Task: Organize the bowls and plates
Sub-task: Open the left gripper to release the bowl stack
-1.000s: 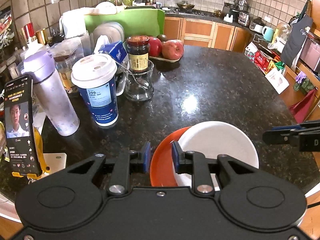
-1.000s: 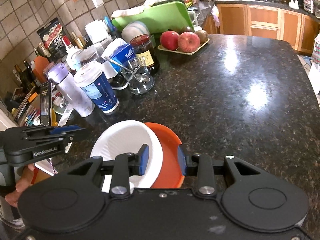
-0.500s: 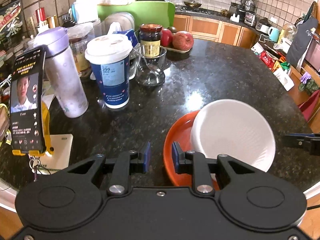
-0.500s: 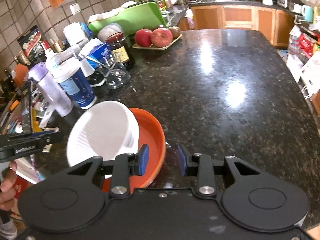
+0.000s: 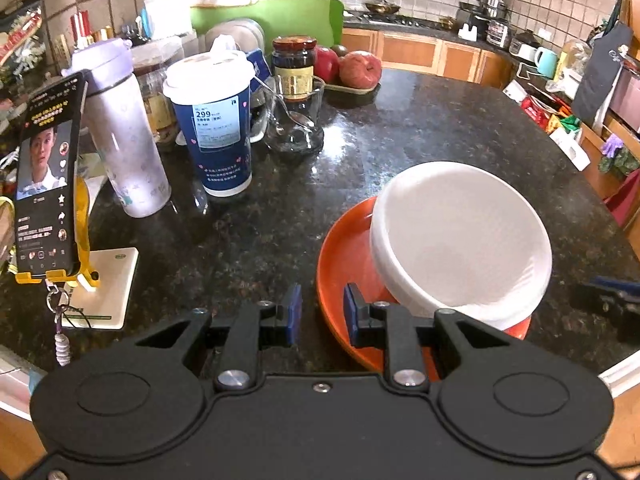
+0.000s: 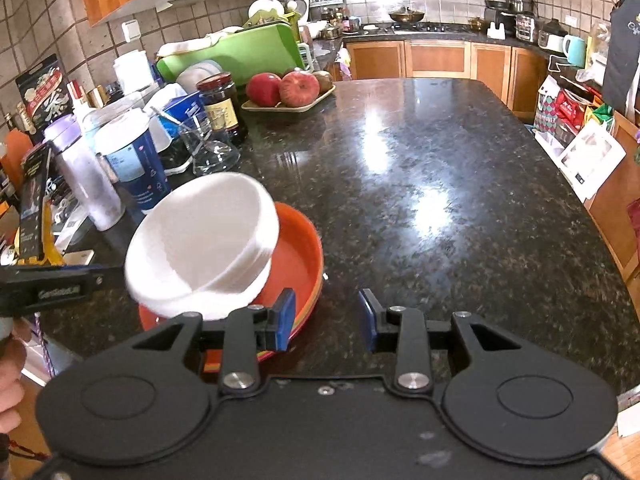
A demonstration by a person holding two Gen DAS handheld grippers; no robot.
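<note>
At my 12 o'clock, my left gripper [image 5: 319, 314] fingers stand apart astride the orange plate [image 5: 340, 248] rim; my right gripper [image 6: 326, 320] gapes wider, empty. The white bowl [image 5: 464, 236] tilts on the plate. Only the right view shows the bowl's outer wall [image 6: 256, 248].

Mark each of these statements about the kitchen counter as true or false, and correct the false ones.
1. The white bowl sits tilted in the orange plate. True.
2. The left gripper is clamped on the paper cup. False: it is open, its jaws either side of the plate's near rim.
3. The right gripper holds the bowl. False: it is open and holds nothing.
4. A spoon stands in the glass. True.
5. The apples lie in the orange plate. False: they sit on a tray further back.
</note>
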